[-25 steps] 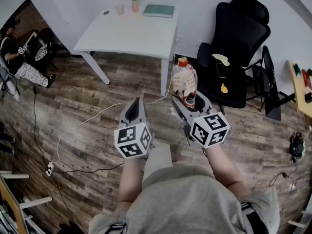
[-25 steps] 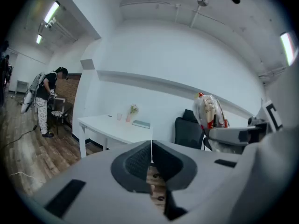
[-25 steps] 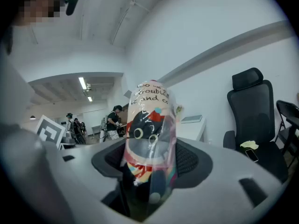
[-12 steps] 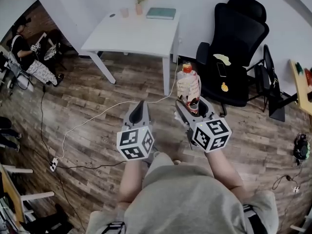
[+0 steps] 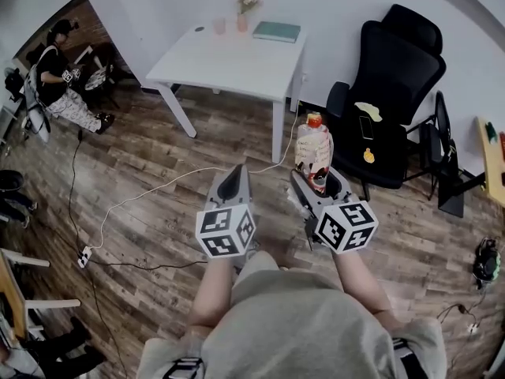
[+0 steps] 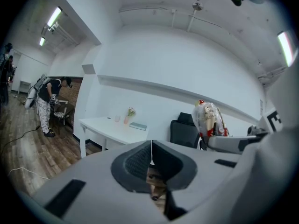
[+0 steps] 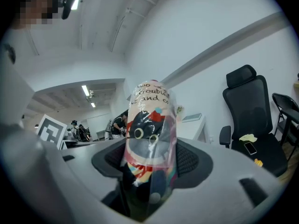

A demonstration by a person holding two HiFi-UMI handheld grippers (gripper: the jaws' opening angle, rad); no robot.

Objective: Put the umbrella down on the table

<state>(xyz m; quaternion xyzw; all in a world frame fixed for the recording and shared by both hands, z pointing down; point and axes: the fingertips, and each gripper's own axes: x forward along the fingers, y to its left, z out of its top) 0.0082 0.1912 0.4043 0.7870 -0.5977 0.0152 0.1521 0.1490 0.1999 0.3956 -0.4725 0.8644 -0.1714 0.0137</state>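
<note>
White table (image 5: 229, 54) shifted rightward, right gripper (image 5: 318, 185) clamping glossy plastic-sleeved cylindrical umbrella (image 5: 313, 144)

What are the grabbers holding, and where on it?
The right gripper clamps the folded umbrella by its lower part, top sticking up. The left gripper is shut, holding nothing.

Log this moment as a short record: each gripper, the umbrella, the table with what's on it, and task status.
left gripper: jaws together, nothing between them
right gripper: closed on the umbrella
umbrella: folded, in a clear sleeve, upright in the jaws
table: white, ahead of the person; holds a green book, a pink cup and a vase of flowers
office chair: black, right of the table
task status: umbrella not yet on the table
</note>
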